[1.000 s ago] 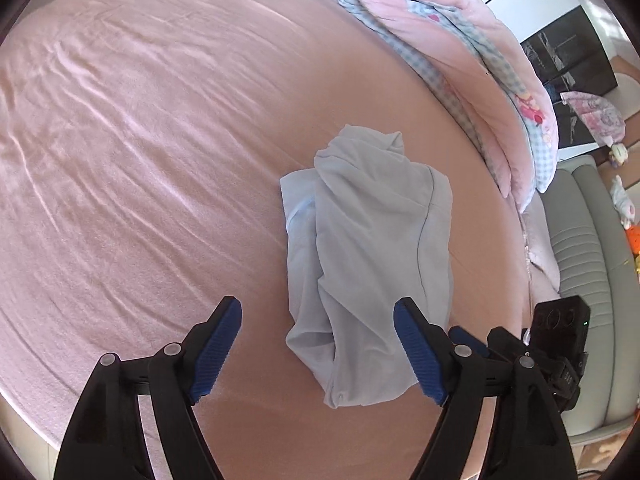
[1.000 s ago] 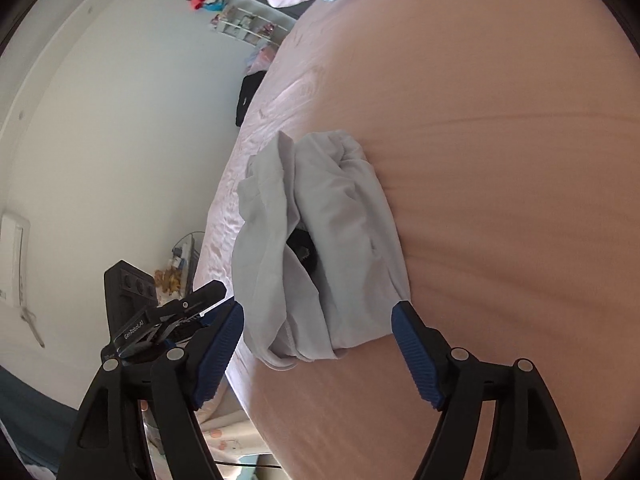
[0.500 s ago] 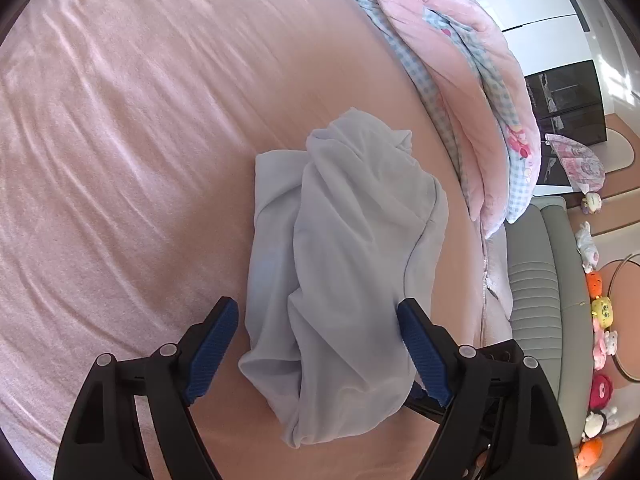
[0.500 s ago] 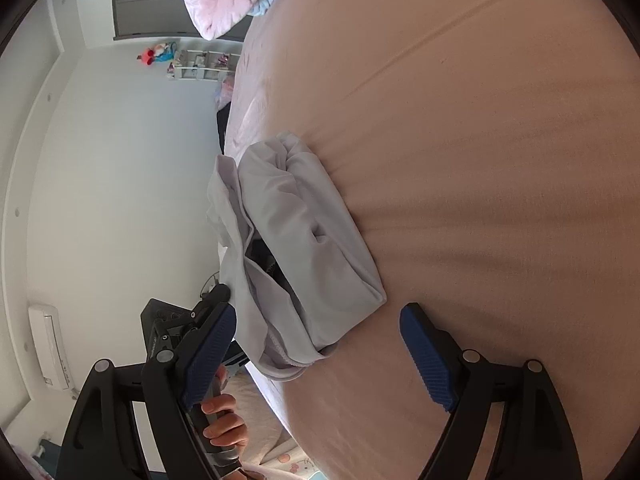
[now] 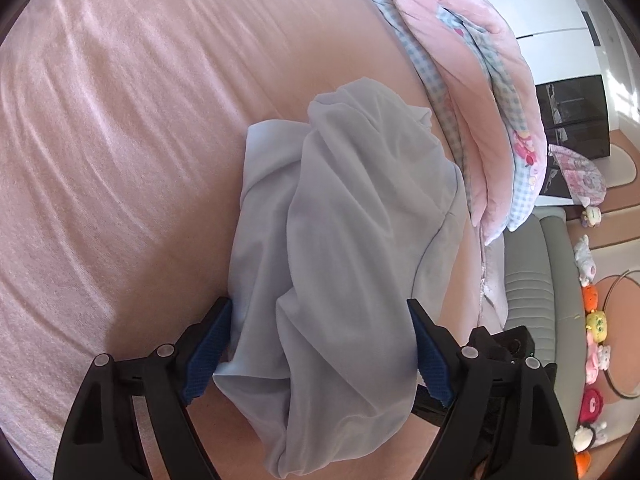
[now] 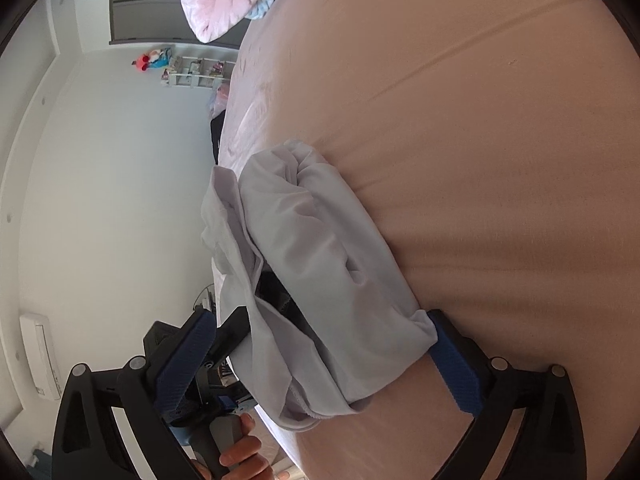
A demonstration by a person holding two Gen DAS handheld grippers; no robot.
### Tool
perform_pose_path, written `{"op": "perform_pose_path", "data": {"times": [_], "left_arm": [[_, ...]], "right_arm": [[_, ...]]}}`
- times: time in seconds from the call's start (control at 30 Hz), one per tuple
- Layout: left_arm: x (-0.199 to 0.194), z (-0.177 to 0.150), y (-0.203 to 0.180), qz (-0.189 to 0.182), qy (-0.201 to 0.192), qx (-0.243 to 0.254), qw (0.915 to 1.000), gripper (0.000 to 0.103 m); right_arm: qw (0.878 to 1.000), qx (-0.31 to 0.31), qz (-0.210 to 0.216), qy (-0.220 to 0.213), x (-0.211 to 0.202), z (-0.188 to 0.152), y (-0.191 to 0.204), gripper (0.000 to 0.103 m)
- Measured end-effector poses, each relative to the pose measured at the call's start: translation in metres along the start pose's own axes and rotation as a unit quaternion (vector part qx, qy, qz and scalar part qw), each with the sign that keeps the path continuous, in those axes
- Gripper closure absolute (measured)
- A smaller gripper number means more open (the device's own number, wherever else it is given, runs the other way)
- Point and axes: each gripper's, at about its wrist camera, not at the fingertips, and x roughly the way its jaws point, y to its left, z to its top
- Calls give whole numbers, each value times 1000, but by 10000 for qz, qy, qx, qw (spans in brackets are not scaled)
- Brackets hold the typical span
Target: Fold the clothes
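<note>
Two grippers straddle one crumpled pale garment (image 5: pixel 340 248) on a pink bed (image 5: pixel 120 140).
Left gripper (image 5: pixel 320 348) and right gripper (image 6: pixel 320 354) have just been opening; both stand wide, cloth between the pads, unpinched.

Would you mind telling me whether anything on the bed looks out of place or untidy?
The pale grey garment lies bunched and creased on the pink sheet, its layers uneven rather than squared. Nothing looks spilled or damaged.
</note>
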Motion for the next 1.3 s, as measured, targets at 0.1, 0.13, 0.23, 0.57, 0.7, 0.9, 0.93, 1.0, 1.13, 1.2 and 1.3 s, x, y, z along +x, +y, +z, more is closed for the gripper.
{"op": "perform_pose_path", "data": {"times": [0.1,0.13,0.23,0.57,0.7,0.9,0.93,1.0,1.13,1.2,1.3], "left_arm": [[2,5,6,-216,-2,-192,9996,11],[2,4,4,-205,-53,-162,9996,11],[3,-3,-2,-121,-294,-66,9995,11],[10,-16,-4,319,-631,155,9974,50],[11,-15,-1,276,-612,102,9977,52],[12,-25,-16,724,-741,556,9931,55],[12,-28,-21,840,-795,713,9907,59],[12,-32,-28,995,-871,924,9869,61],[6,-37,-29,950,-1008,901,9863,62],[1,-40,-28,867,-1108,863,9863,64],[-9,-44,-29,732,-1300,785,9857,66]], "right_arm": [[9990,210,364,-151,-1,4,-4,0],[9978,317,556,-167,0,5,-5,0],[9889,880,1190,-163,8,3,-14,0],[9981,-339,-488,176,41,-9,22,17],[9956,-451,-820,9,40,-13,21,40],[9941,-656,-859,81,42,-10,19,56],[9915,-865,-970,67,40,-13,20,56],[9877,-1108,-1099,93,39,-14,21,59],[9820,-1454,-1200,152,40,-9,31,59],[9771,-1711,-1256,161,41,-6,39,59],[9715,-1987,-1282,163,49,4,60,59]]}}
